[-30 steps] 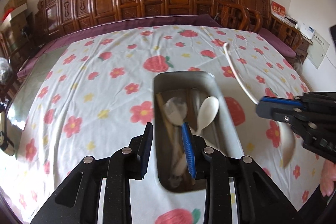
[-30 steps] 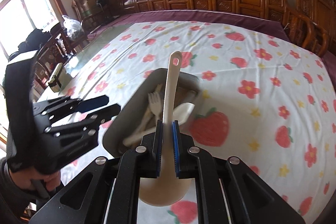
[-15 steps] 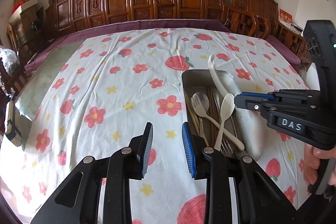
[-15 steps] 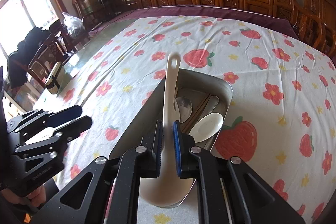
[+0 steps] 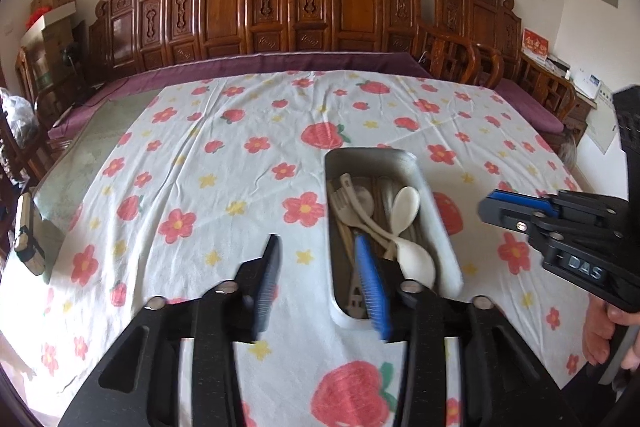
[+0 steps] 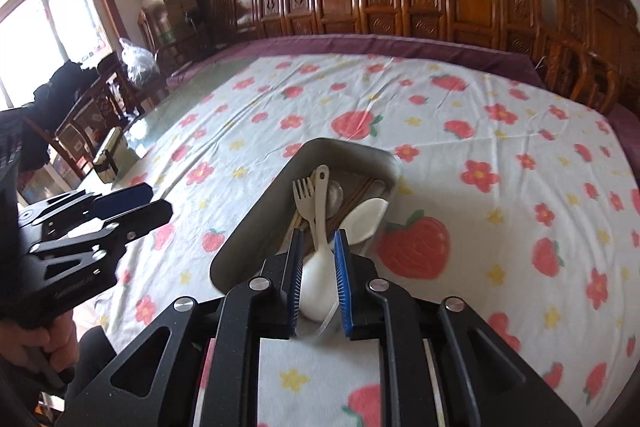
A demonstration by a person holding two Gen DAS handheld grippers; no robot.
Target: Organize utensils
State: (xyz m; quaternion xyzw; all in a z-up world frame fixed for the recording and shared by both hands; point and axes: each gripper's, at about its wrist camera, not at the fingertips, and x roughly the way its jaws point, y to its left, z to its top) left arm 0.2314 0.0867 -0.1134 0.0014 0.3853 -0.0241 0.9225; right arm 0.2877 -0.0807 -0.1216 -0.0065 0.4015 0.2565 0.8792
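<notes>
Both claws stand with their fingers parted and nothing between the pads. From its own camera the right claw (image 6: 317, 255) hovers just above the near end of a metal tray (image 6: 256, 215), and a big cream ladle (image 6: 320, 267) lies loose under the gap, its bowl at the tray's near end and its handle running up the middle. The left claw (image 5: 316, 263) is open wider over the flowered tablecloth (image 5: 192, 167), its blue-padded finger (image 5: 370, 283) overlapping the tray's left wall in this view; whether it touches is unclear. Inside the tray also lie a cream fork (image 6: 303, 193), a white spoon (image 5: 406, 203), a metal spoon and chopsticks, all lengthwise. The tray sits toward the near right part of the table, well in from the far edge, where carved wooden chairs (image 5: 280, 7) line the wall.
</notes>
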